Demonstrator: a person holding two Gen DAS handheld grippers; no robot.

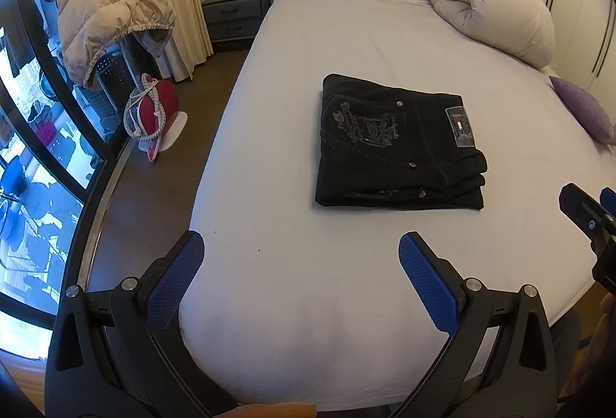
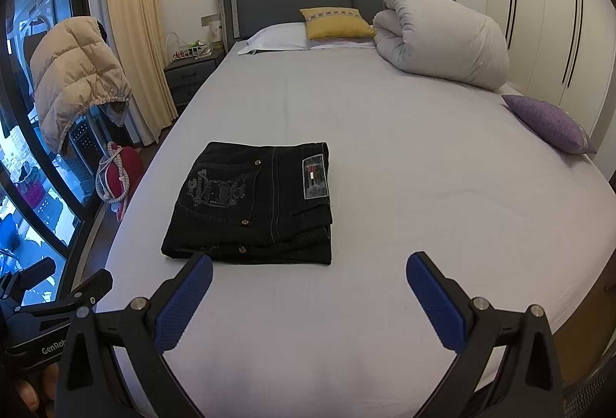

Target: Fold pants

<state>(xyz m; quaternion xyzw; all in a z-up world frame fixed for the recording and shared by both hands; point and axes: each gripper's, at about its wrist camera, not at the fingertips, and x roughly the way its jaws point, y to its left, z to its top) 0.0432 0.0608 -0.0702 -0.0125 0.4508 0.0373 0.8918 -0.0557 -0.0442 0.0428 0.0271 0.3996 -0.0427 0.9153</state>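
Black jeans lie folded into a compact rectangle on the light grey bed sheet, back pocket embroidery and label facing up. They also show in the right wrist view, left of centre. My left gripper is open and empty, held over the sheet in front of the jeans. My right gripper is open and empty, hovering just short of the jeans' near edge. The right gripper shows at the right edge of the left wrist view; the left gripper's body shows at the lower left of the right wrist view.
A rolled grey duvet, a yellow cushion, a white pillow and a purple cushion lie at the bed's head and right side. A nightstand, a beige puffer jacket, a red iron and a window stand to the left.
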